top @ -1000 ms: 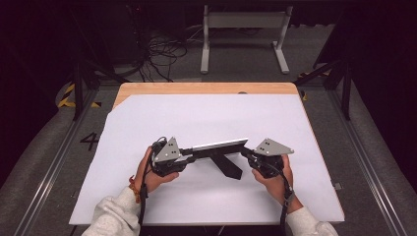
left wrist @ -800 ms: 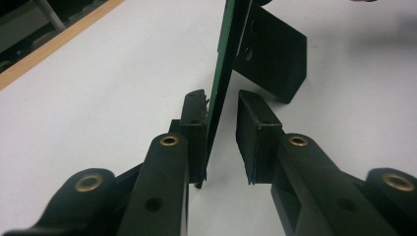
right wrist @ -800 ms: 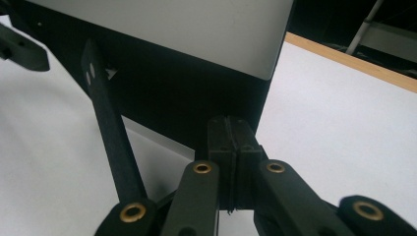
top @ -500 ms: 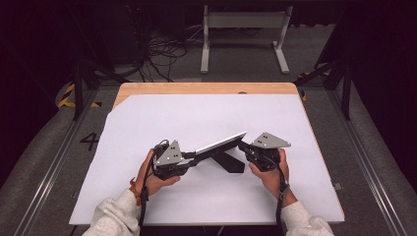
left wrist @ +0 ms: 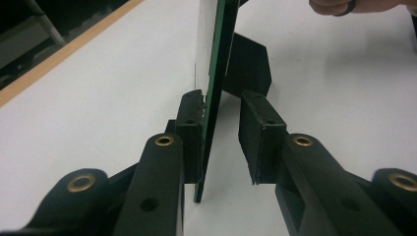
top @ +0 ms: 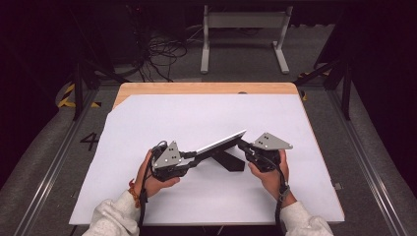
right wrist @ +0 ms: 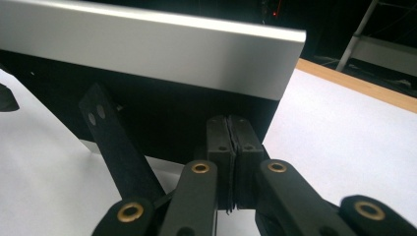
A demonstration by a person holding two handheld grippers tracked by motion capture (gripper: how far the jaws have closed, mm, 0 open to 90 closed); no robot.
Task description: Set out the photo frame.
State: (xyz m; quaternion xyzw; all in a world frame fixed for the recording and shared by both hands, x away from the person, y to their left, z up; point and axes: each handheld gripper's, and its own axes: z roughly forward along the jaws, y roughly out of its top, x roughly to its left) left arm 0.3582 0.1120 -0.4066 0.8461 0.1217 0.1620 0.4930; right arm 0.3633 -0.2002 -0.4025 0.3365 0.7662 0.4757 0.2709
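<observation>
Panel (top: 220, 145): thin flat board with a silver edge, propped at a slant over the middle of the table (top: 196, 113), between the two grippers; seen edge-on in the left gripper view (left wrist: 216, 73), green along the edge; a silver band across the top in the right gripper view (right wrist: 147, 49), dark face below.
Stand (top: 230, 161): black strut under the panel, resting on the white surface; also behind the panel in the left gripper view (left wrist: 248, 64) and as a slanting black bar with two small holes in the right gripper view (right wrist: 115, 142).
Left gripper (top: 189, 157): held in the left hand (top: 152, 179) at the panel's lower left end; jaws spread, panel edge between them (left wrist: 221, 132), touching the left pad, clear gap to the right pad.
Right gripper (top: 244, 146): held in the right hand (top: 268, 177) at the panel's upper right end; pads pressed together (right wrist: 229, 147), just in front of the panel's dark face; anything thin pinched between them: cannot tell.
Table surface: white sheet over a wooden top, wood strip visible at the far edge.
Beyond the table: grey floor, tangled cables (top: 162, 49), white metal frame (top: 243, 34).
</observation>
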